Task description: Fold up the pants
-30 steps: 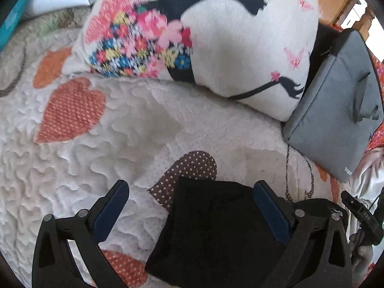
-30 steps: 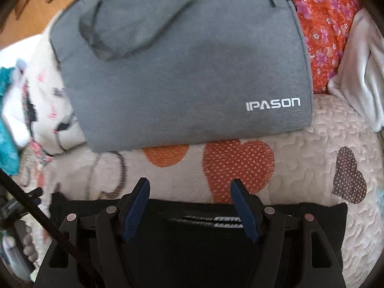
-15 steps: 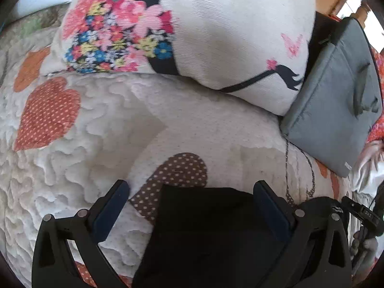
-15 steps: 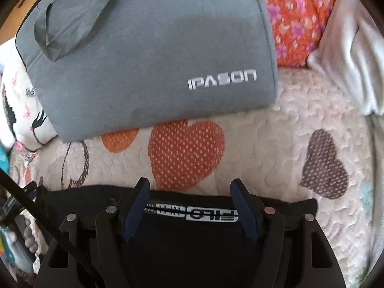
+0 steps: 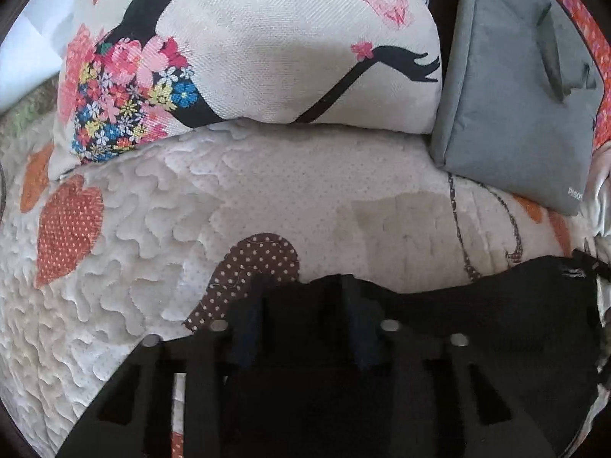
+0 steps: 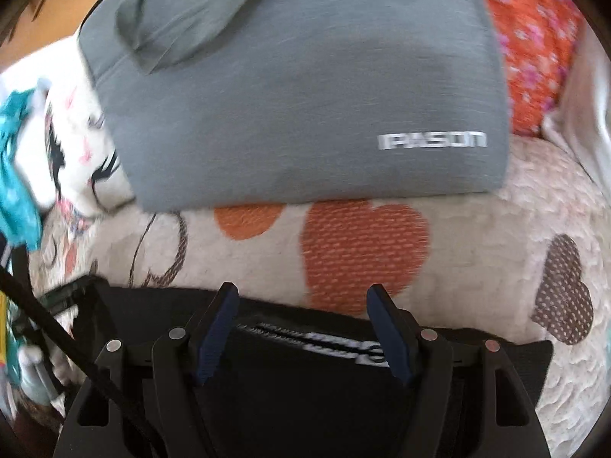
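The black pants (image 5: 477, 316) lie on a quilted heart-pattern bedspread (image 5: 267, 198). In the left wrist view my left gripper (image 5: 303, 305) has its fingers close together, pinching a raised fold of the black cloth at the pants' far edge. In the right wrist view the pants (image 6: 305, 347) show a white printed waistband logo, and my right gripper (image 6: 301, 316) is open with its blue-padded fingers (image 6: 217, 328) on either side of that waistband edge.
A grey IPASON laptop bag (image 6: 298, 87) lies just beyond the pants, also in the left wrist view (image 5: 519, 87). A white floral cushion (image 5: 248, 45) sits beside it. An orange flowered cloth (image 6: 534, 38) and white fabric (image 6: 584, 87) lie at the right.
My left gripper has closed from wide open onto the pants' edge and the cloth has bunched up between its fingers. My right gripper stays open over the waistband, shifting slightly.
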The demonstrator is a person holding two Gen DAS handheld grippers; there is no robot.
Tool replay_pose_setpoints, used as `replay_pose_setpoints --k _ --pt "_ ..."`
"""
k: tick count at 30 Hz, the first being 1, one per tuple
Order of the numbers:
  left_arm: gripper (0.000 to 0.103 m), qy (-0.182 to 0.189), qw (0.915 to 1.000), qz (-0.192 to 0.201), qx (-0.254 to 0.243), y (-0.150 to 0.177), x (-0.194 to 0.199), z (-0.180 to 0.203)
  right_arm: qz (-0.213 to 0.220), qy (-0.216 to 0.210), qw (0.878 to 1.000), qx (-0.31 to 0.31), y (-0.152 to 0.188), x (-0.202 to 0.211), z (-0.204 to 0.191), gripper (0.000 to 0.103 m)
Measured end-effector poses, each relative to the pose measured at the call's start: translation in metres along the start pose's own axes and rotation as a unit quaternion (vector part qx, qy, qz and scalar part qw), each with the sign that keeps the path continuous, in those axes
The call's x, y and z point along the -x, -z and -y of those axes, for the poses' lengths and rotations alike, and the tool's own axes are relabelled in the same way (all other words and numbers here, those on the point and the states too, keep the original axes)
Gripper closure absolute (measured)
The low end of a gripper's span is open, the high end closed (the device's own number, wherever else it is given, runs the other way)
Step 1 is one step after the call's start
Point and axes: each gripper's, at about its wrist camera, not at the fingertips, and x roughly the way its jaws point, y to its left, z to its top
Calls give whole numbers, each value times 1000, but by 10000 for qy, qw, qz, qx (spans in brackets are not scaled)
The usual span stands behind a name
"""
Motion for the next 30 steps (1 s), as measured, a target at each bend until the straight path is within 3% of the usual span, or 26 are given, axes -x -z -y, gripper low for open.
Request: replay_pose_setpoints --k 5,9,11,12,13,14,15,17,23,30 --pt "66 47 10000 28 -24 2 -1 9 -92 61 9988 480 11 -9 -2 29" --pt "45 393 9991 127 55 9 7 -4 -58 -105 9950 990 20 -7 -4 29" --pt "45 304 9994 155 -11 13 6 -2 3 -46 9931 1176 25 -7 -6 28" --pt "49 159 9997 173 -100 15 5 4 28 16 9929 1191 26 -7 -9 29" --pt "68 31 9997 196 -159 16 3 12 39 34 9927 1206 26 -7 -10 35" --pt "81 51 9995 214 -205 17 4 17 43 11 9925 1222 26 -6 -11 48" --pt "92 288 9993 180 -134 17 5 17 27 -15 9927 1202 24 -4 -10 56" --pt "92 336 9992 222 -40 18 8 18 -22 25 9929 1191 22 0 -12 84" --pt "92 219 9987 463 -24 25 27 26 121 507 9889 1391 26 16 -24 90" --pt "92 279 9953 911 -164 31 75 40 503 876 9836 1496 38 66 -43 91"
